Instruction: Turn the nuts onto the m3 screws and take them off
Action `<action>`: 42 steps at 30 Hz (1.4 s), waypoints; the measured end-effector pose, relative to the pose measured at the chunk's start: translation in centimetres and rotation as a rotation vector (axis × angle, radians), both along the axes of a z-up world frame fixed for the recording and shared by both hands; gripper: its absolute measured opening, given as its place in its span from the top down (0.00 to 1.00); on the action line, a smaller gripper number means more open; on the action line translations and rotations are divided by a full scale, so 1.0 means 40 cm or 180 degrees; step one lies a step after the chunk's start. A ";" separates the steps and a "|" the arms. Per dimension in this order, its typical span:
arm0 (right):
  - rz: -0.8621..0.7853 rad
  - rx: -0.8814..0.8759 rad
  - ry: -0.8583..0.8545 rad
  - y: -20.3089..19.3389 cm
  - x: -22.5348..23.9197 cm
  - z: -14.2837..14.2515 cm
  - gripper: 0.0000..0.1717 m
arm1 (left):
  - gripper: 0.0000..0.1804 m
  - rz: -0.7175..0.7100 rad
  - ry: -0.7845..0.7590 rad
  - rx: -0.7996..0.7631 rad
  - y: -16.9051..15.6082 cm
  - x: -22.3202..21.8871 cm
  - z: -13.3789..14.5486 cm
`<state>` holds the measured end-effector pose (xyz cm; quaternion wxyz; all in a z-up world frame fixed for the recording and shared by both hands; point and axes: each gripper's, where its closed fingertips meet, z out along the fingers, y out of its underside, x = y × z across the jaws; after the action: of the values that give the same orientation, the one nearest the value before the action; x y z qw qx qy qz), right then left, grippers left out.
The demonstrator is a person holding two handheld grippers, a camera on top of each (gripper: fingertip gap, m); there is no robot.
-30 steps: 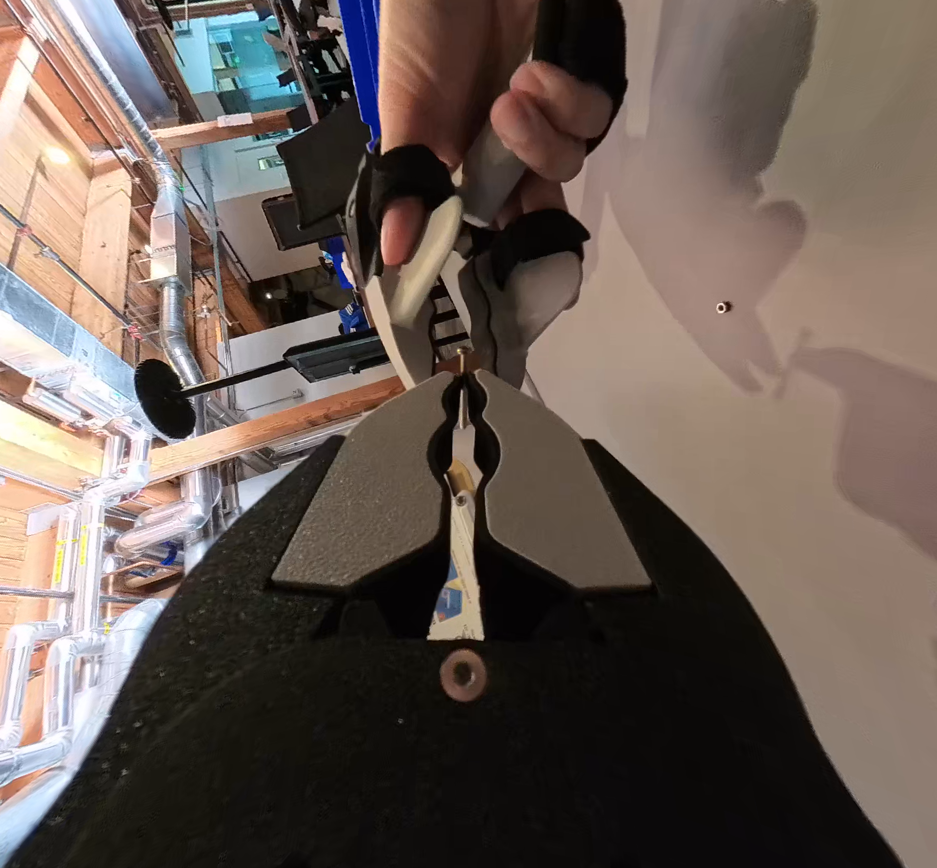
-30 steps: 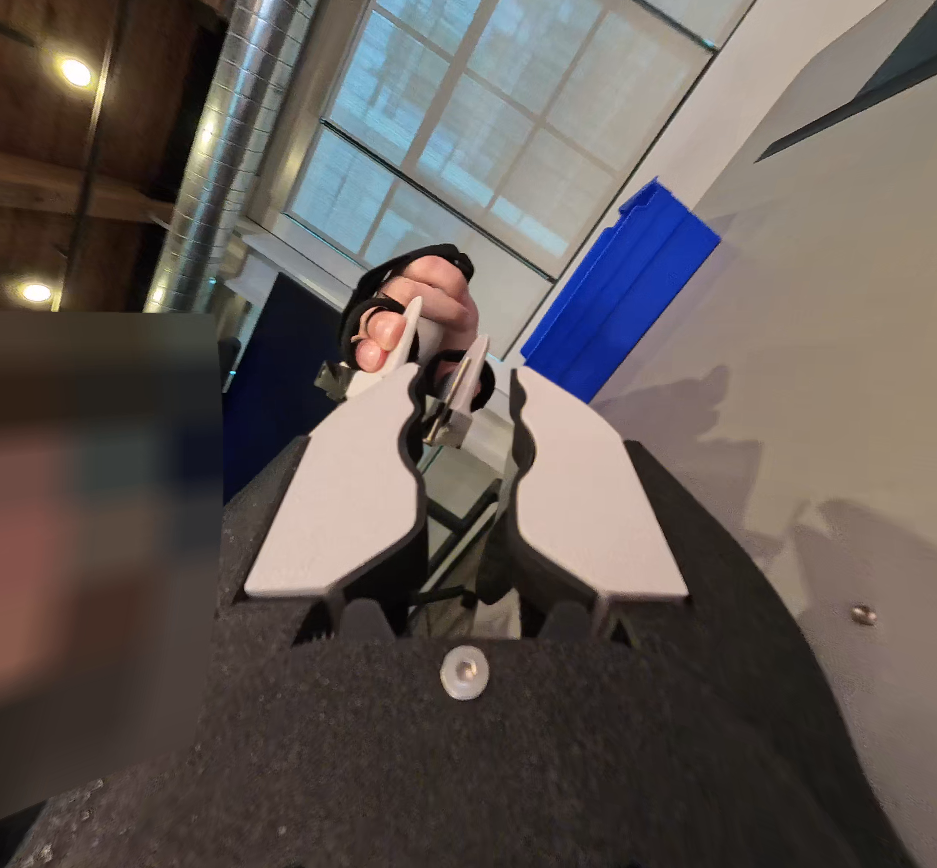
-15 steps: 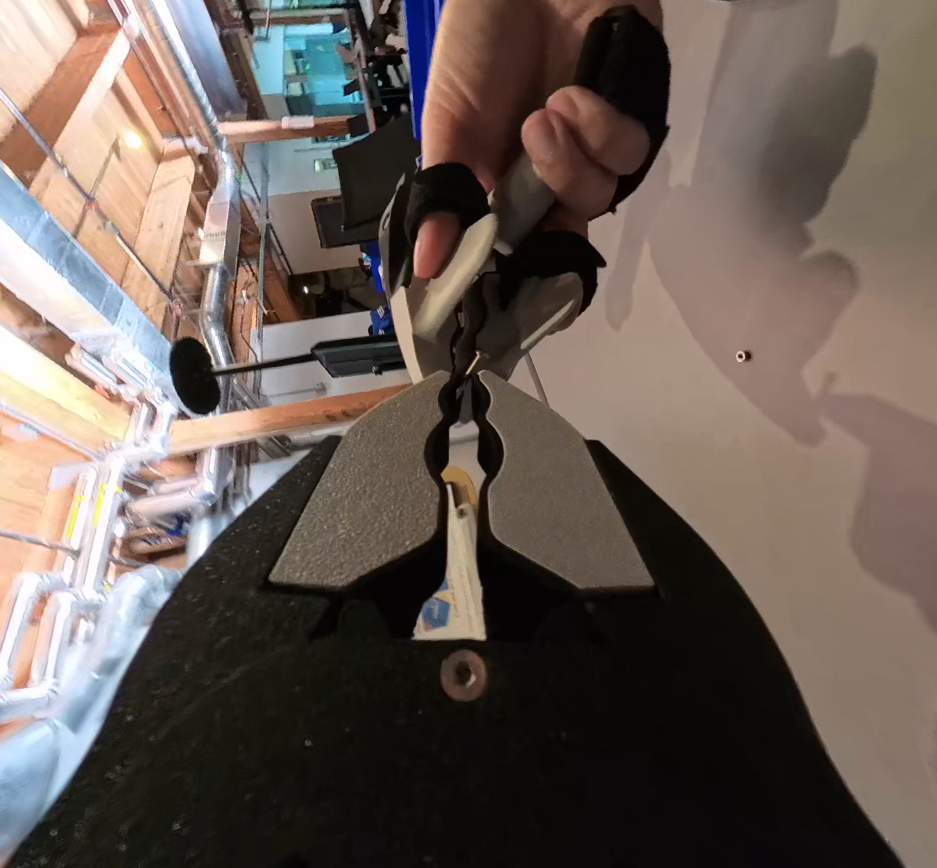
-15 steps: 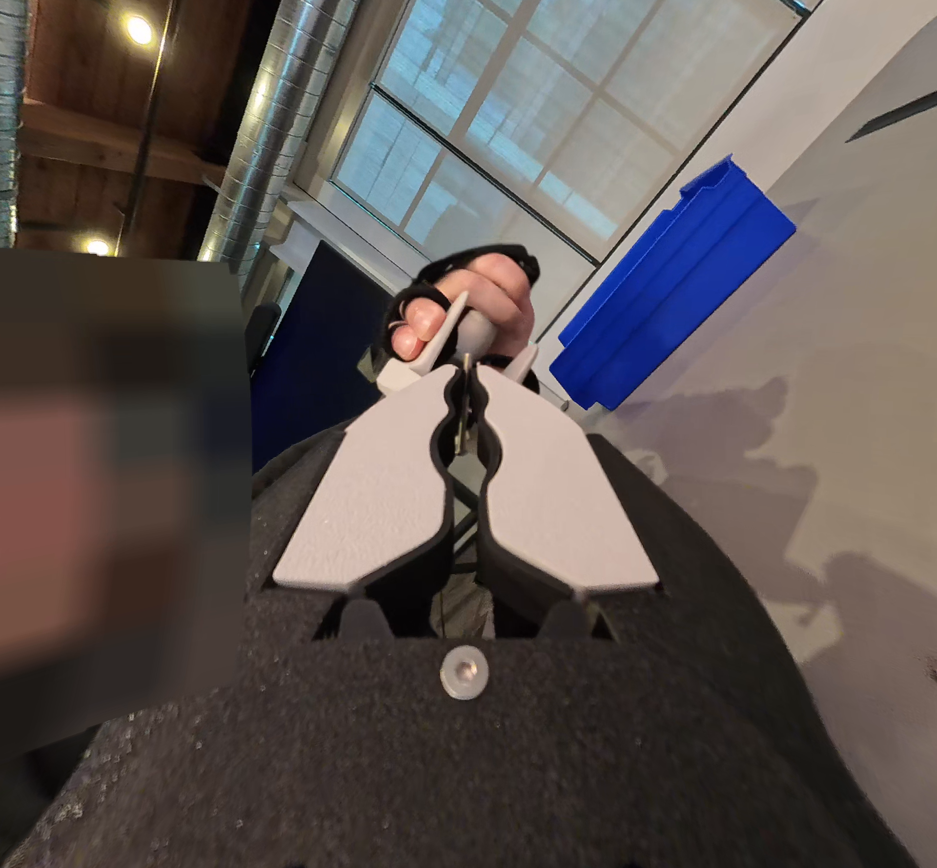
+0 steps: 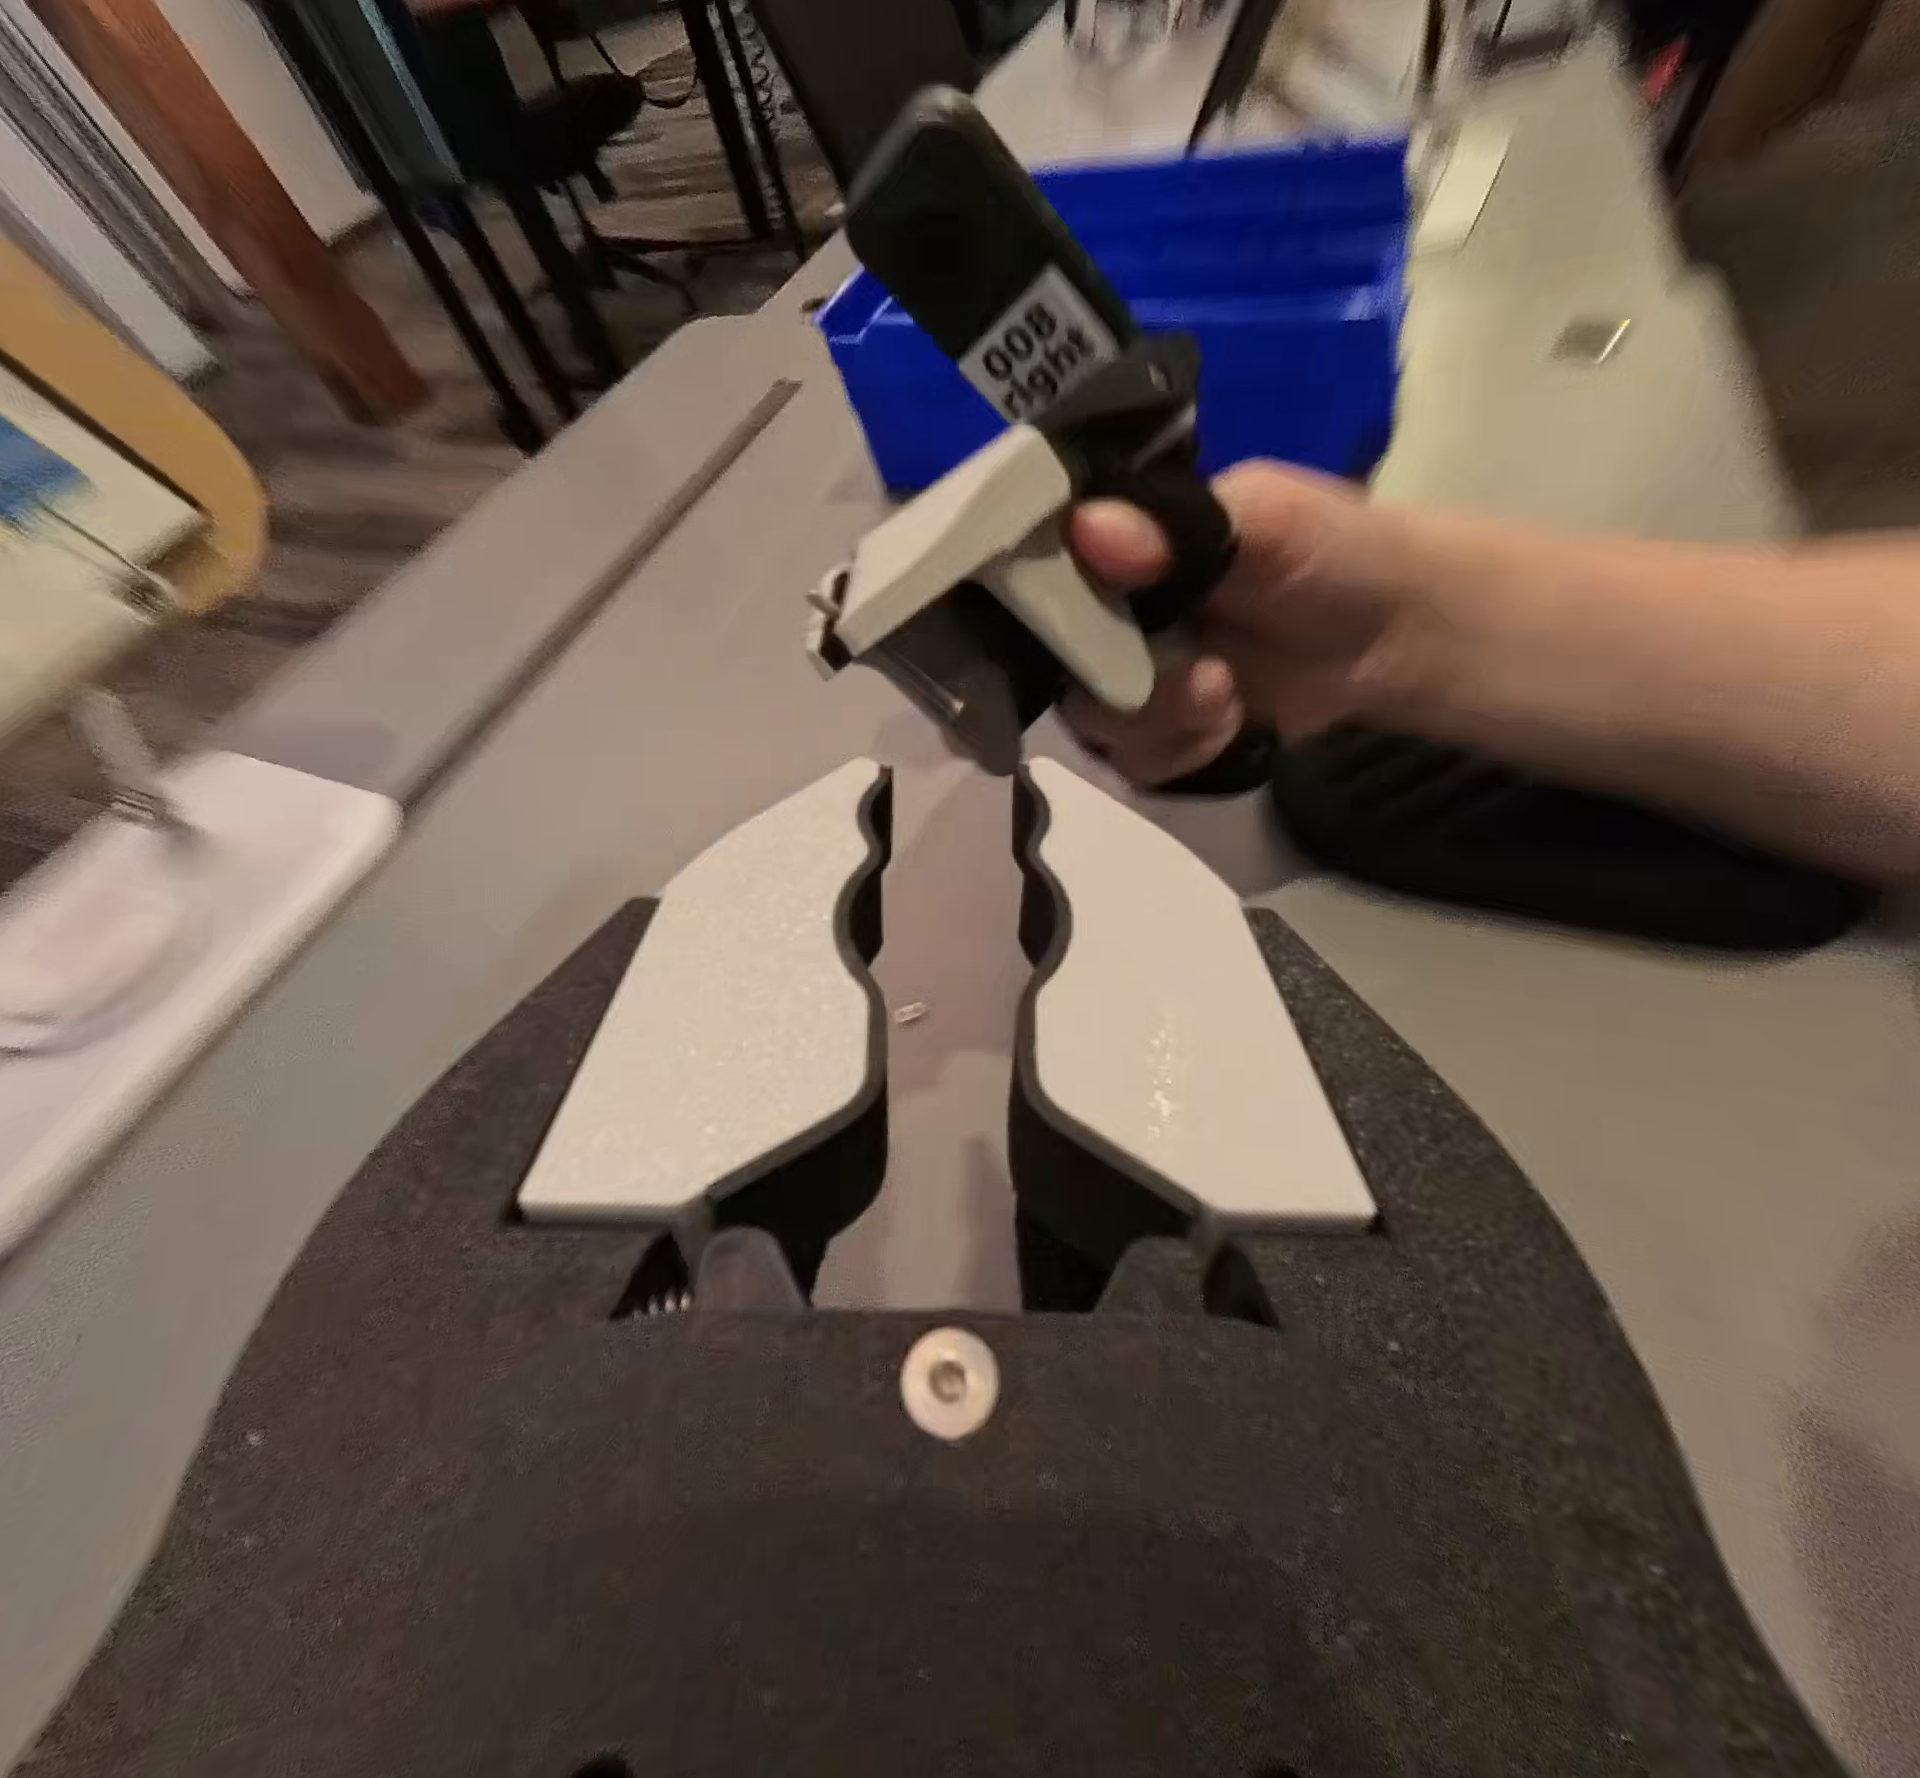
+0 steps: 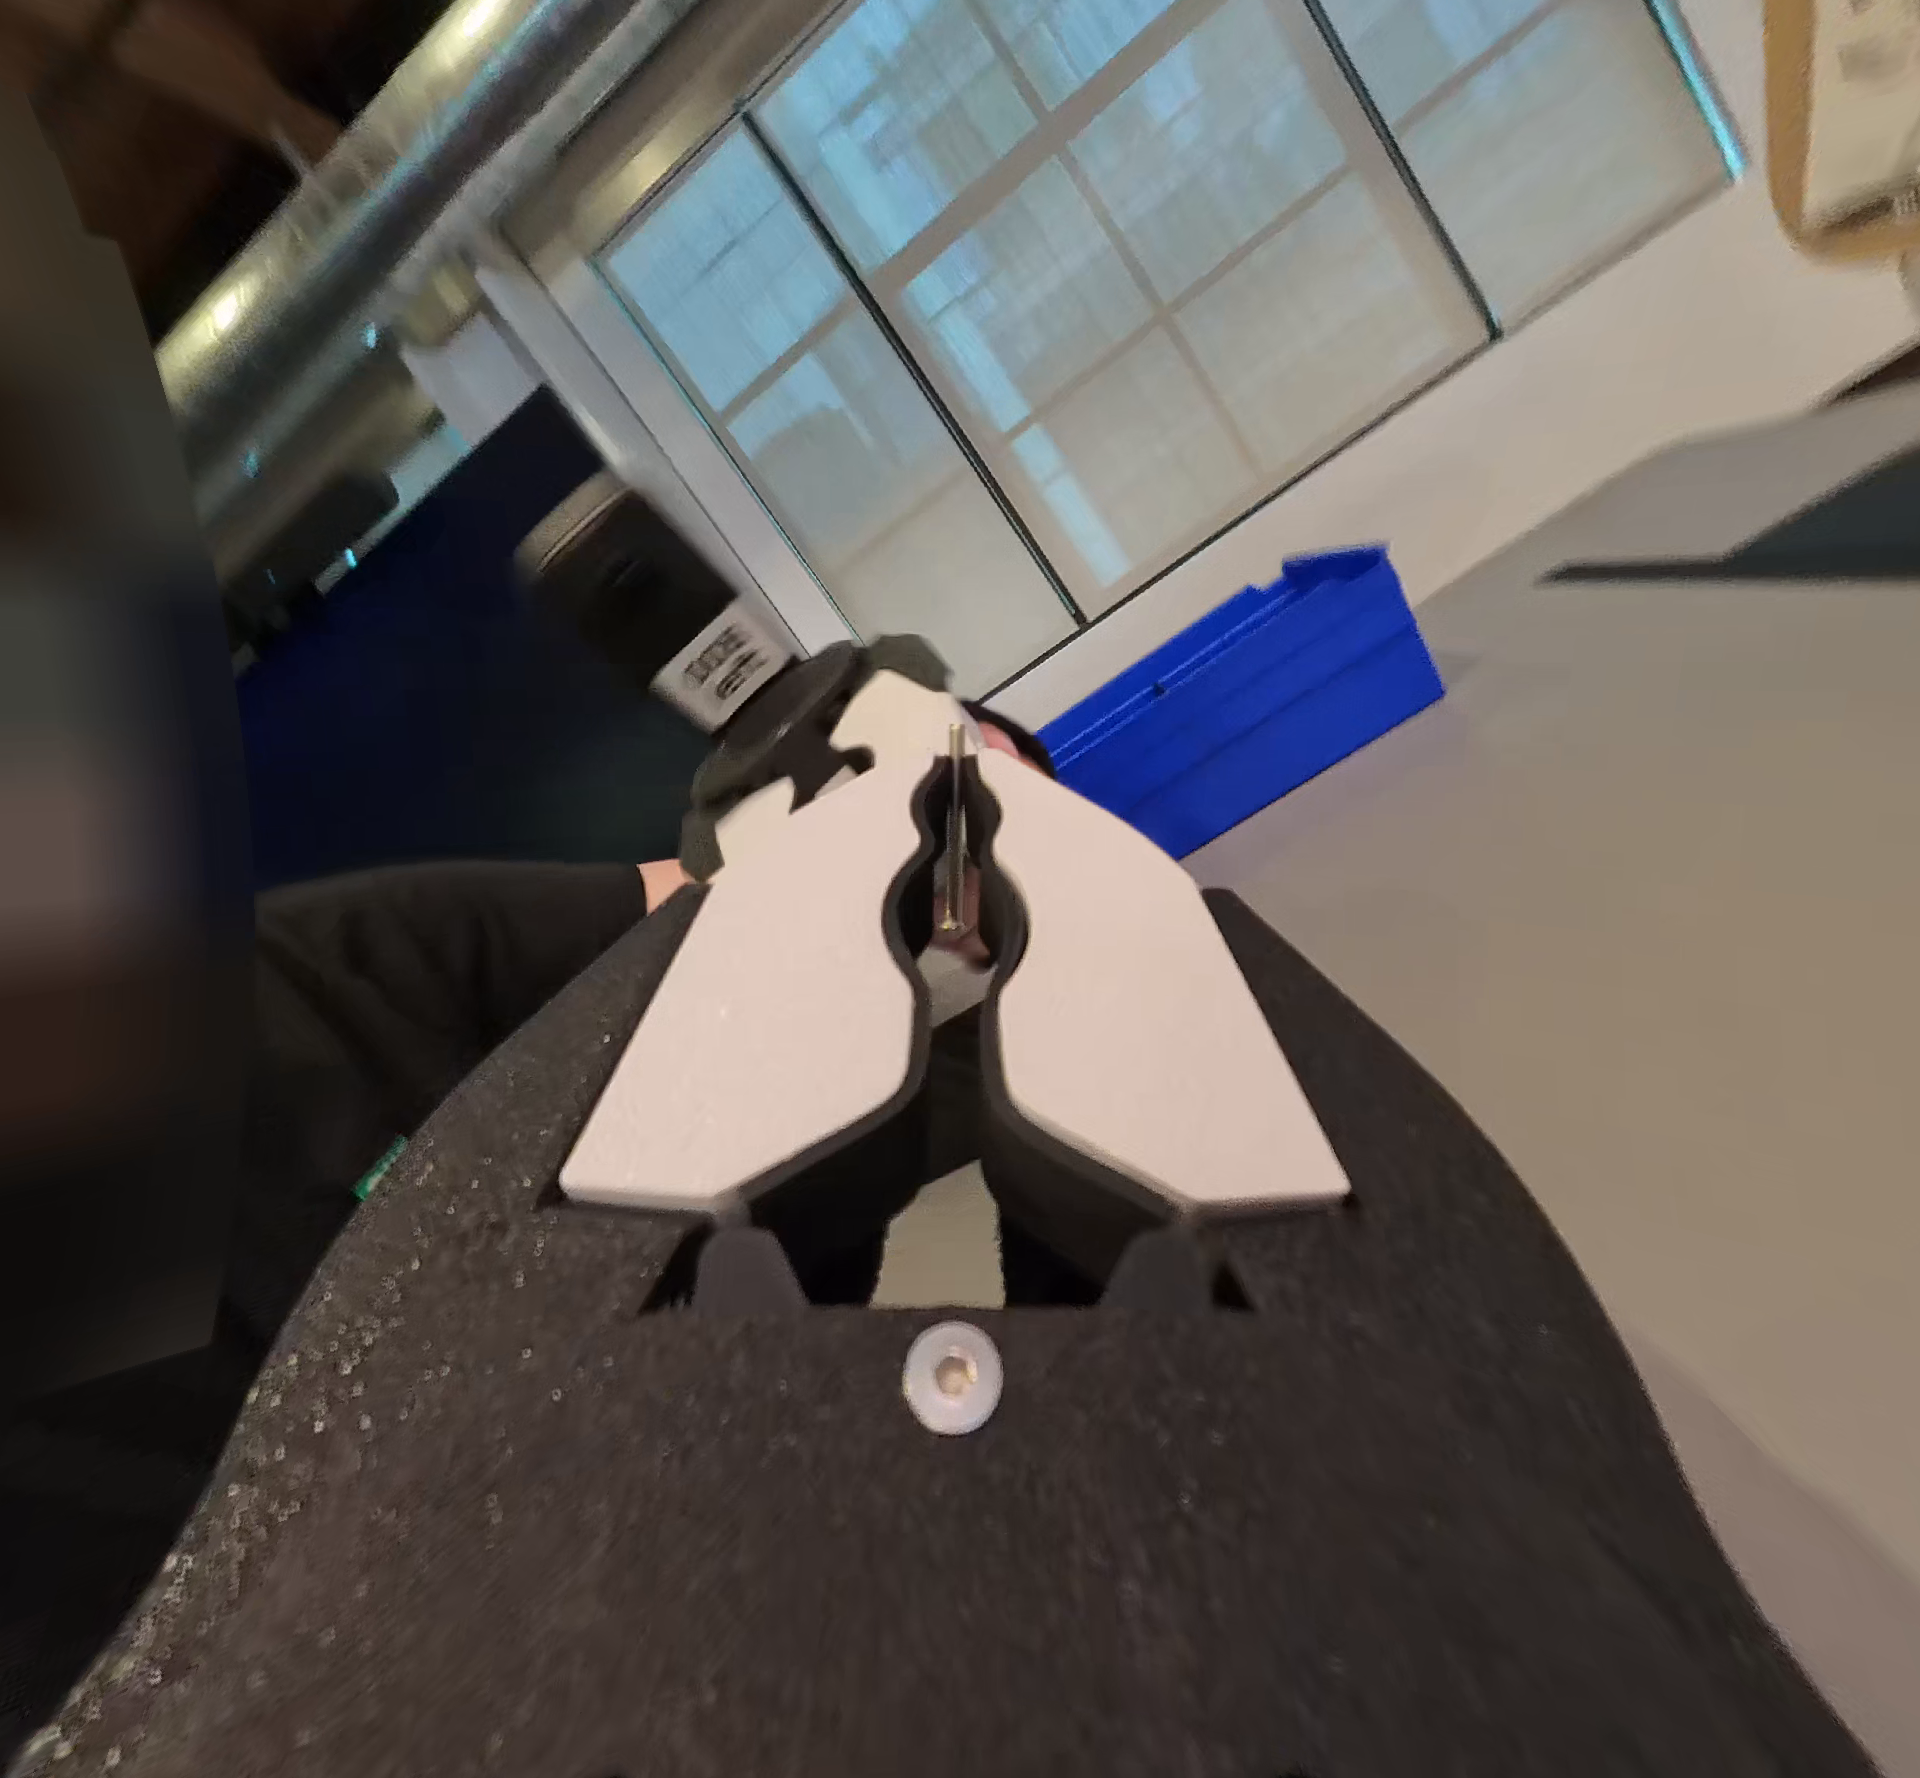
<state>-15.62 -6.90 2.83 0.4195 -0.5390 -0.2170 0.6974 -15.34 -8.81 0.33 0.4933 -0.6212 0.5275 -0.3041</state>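
My right gripper [image 6: 954, 764] is shut on a thin, long metal screw [image 6: 953, 845] that runs lengthwise between its pads, with the tip sticking out past the fingertips. In the left wrist view a hand [image 5: 1299, 606] holds that gripper [image 5: 831, 622] just ahead, and the screw [image 5: 930, 686] shows under its fingers. My left gripper [image 5: 951, 778] is open and empty, low over the grey table [image 5: 623, 637]. A small metal piece [image 5: 910, 1011] lies on the table, seen through the gap between its fingers. In the right wrist view the left gripper's fingers [image 6: 894, 720] sit just beyond the screw's tip.
A blue bin [image 5: 1247, 305] stands on the table's far side and also shows in the right wrist view [image 6: 1247, 689]. A white tray [image 5: 156, 897] sits at the left edge. A dark pad [image 5: 1558, 855] lies under the person's forearm. Chairs and table legs stand beyond the table. Both grippers' tips are close together, under 4 cm apart.
The left gripper was shut on the screw. The right gripper closed on it, then the left opened, let go and swung down toward the table. The screw stays in the right gripper.
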 end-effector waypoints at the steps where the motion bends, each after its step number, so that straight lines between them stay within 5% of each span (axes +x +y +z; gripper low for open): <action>1: -0.0017 0.0116 0.0012 -0.007 0.003 0.011 0.99 | 0.89 -0.0019 -0.0191 -0.0320 -0.008 0.004 0.017; 11: 0.0053 0.0459 0.0128 -0.048 0.000 0.055 0.99 | 0.91 -0.0122 -0.0744 -0.1263 -0.028 0.038 0.055; 42: 0.0057 0.0066 0.0133 -0.019 -0.005 0.022 0.99 | 0.98 -0.0171 -0.0865 -0.1870 0.013 0.056 0.039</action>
<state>-15.82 -7.68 3.71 0.4233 -0.5180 -0.2202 0.7099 -13.11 -8.27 1.90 0.3507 -0.6766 0.3627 -0.5364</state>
